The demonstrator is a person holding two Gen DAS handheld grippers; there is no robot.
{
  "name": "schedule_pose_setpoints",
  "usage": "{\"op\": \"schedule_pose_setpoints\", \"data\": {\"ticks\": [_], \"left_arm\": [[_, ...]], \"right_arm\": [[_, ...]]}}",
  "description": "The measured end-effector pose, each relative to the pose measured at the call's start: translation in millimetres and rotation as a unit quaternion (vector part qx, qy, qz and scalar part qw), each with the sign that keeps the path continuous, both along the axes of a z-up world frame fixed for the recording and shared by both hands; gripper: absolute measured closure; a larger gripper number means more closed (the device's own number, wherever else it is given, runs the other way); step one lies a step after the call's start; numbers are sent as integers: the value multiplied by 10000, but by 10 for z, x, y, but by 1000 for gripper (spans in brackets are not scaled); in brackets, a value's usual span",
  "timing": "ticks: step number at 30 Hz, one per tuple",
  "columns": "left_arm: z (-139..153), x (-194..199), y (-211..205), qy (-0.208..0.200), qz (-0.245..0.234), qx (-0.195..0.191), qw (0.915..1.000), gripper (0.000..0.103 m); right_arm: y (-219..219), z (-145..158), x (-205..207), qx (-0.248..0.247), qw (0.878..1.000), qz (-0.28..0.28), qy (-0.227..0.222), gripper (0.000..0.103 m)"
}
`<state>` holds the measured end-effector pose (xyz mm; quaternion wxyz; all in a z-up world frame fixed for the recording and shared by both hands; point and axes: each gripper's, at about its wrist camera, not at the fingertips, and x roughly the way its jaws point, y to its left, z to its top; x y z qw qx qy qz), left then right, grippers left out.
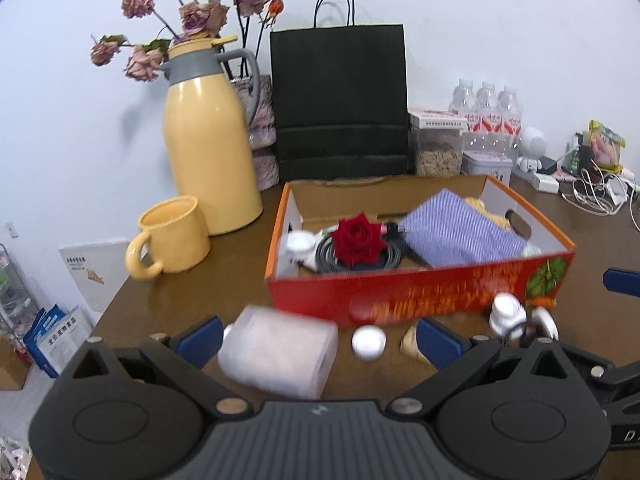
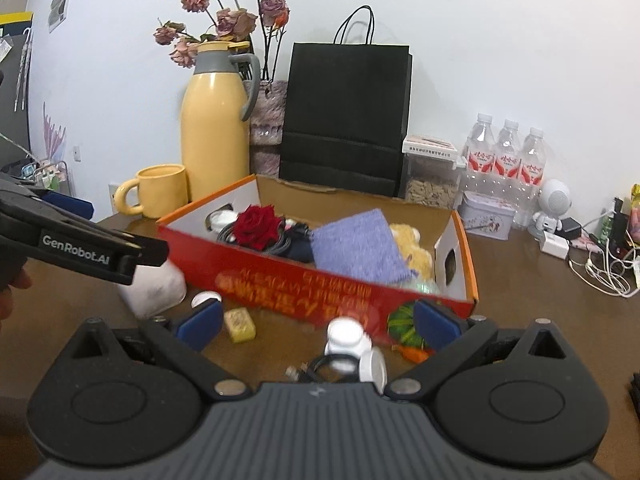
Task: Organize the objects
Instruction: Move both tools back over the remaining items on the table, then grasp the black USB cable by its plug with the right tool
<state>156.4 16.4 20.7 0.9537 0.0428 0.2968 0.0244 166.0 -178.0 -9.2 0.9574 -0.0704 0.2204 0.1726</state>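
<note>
Now tissue pack point(image 1: 278, 356) between open left tool point(image 1: 318, 338) fingers.

Blurred, perhaps tissue pack point(image 1: 278, 354) lies before the filled red box point(image 1: 420, 296).

Left gripper point(image 1: 318, 338) low over the front edge of the table, jaws wide apart, blue pads point(image 1: 200, 340) spread left and right, nothing clamped between them; right gripper point(image 2: 316, 322) likewise low near the front edge, jaws wide apart, blue pads point(image 2: 434, 322) well separated, nothing gripped; in the right wrist view the left gripper's black body enters from the left edge, with part of a hand point(image 2: 10, 284) behind it.
</note>
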Motion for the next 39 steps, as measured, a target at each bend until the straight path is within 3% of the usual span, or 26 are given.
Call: {"op": "schedule_pose_setpoints", "data": {"ticks": [14, 26, 30, 33, 37, 39], "left_arm": [[-260, -628, 233, 328, -76, -30, 9994, 0], [-410, -754, 603, 480, -8, -129, 9988, 0], [-434, -722, 727, 510, 48, -161, 9986, 0], [-451, -686, 799, 526, 73, -179, 9984, 0], [-460, -635, 885, 513, 71, -222, 9984, 0], [-462, -608, 916, 515, 50, -263, 9983, 0]], "right_arm": [[170, -216, -556, -246, 9990, 144, 344, 0], [537, -409, -585, -394, 9963, 433, 622, 0], [670, -481, -499, -408, 9945, 588, 766, 11], [756, -534, -417, -382, 9929, 673, 899, 28], [825, -578, -325, -328, 9914, 751, 1019, 38], [850, -587, -295, -285, 9905, 827, 1059, 48]]}}
